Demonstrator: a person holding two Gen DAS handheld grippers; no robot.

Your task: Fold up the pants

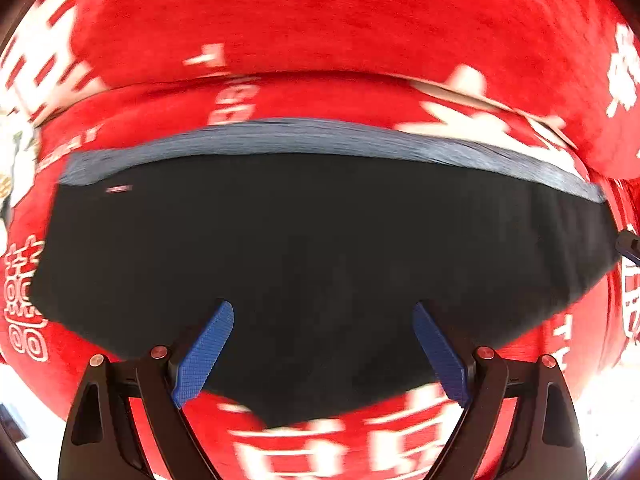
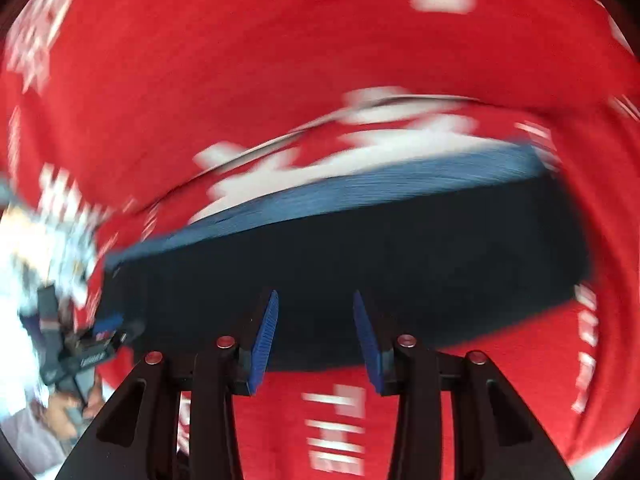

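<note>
Dark pants [image 1: 320, 264] w/ blue waistband [image 1: 320, 136] lie flat on red cloth [image 1: 320, 20] w/ white print; left gripper [image 1: 323, 354] jaws spread wide, holding nothing, over pants' near edge; right gripper [image 2: 316, 342] partly spread, also empty; both views blurred.

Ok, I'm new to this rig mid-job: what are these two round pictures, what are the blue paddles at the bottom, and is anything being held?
Each picture comes from a fisheye camera mounted on a hand-held gripper, looking forward along its two fingers. The first belongs to the left gripper, the second to the right gripper. The blue paddles are the finger pads. Both grippers stand open and hold nothing. Ahead of them lie dark pants with a blue-grey band along the far edge, spread on a red cloth printed with white characters. The right view is blurred; at its left edge the other hand-held gripper shows.
</note>
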